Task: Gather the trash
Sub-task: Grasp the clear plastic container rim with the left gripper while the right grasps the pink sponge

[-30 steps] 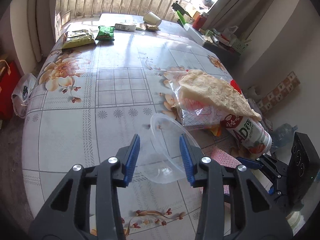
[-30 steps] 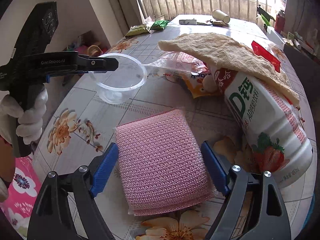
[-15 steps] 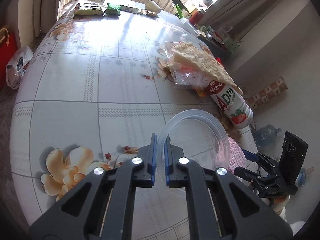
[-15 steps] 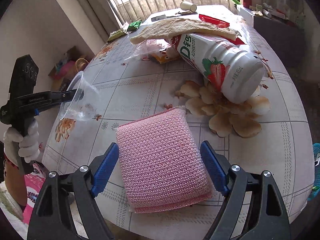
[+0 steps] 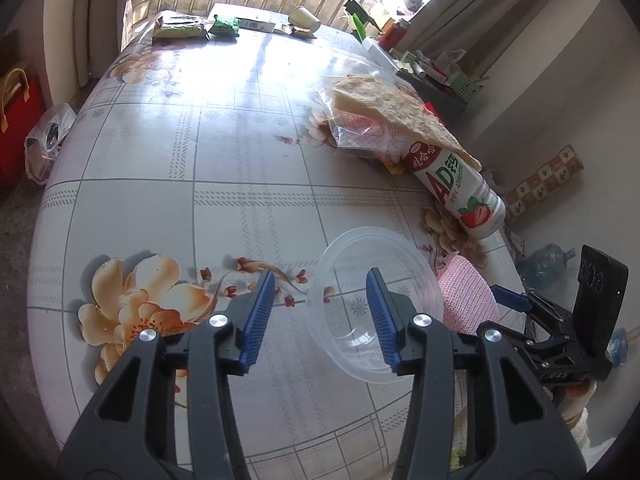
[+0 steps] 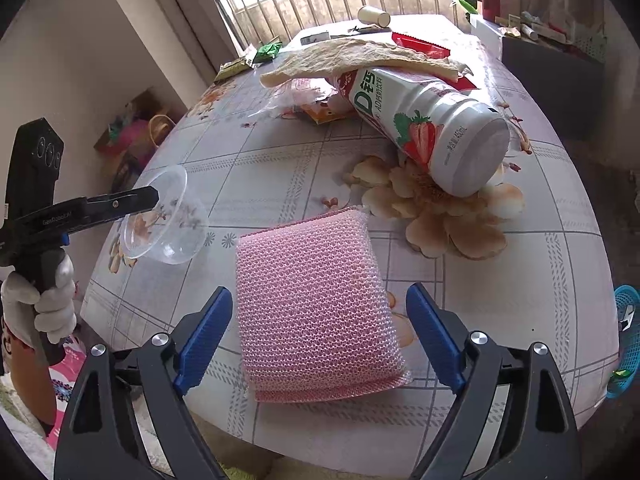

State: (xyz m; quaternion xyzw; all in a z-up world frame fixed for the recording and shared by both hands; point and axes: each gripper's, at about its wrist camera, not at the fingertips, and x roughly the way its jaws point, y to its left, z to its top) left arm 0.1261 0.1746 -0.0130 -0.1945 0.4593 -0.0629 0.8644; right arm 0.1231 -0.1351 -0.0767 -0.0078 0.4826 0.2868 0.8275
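The left tongs (image 5: 320, 308) are seen with their jaws opening; the clear plastic bowl (image 5: 374, 304) is tilted with its rim between the blue pads (image 5: 260, 316), the right pad sitting inside the bowl, and neither pad can be seen pressing the wall. In the right wrist view the same bowl (image 6: 166, 216) is shown at the near left edge of the bench (image 6: 280, 184), partly past that edge, beside the gloved hand (image 6: 48, 300) on the left handle. Further right, the pink mesh sponge (image 6: 316, 304) lies flat on the flowered cloth between the right tongs (image 6: 320, 336), whose jaws are spread wide and opening (a gap is visible on each side, so nothing is pinched). Beyond it a white drink bottle (image 6: 428, 124) with a strawberry label lies on its side, its neck hidden under a flatbread (image 6: 352, 58) draped over crumpled wrappers (image 6: 316, 104). A blue basket (image 6: 626, 340) is seen on the floor at the far right.
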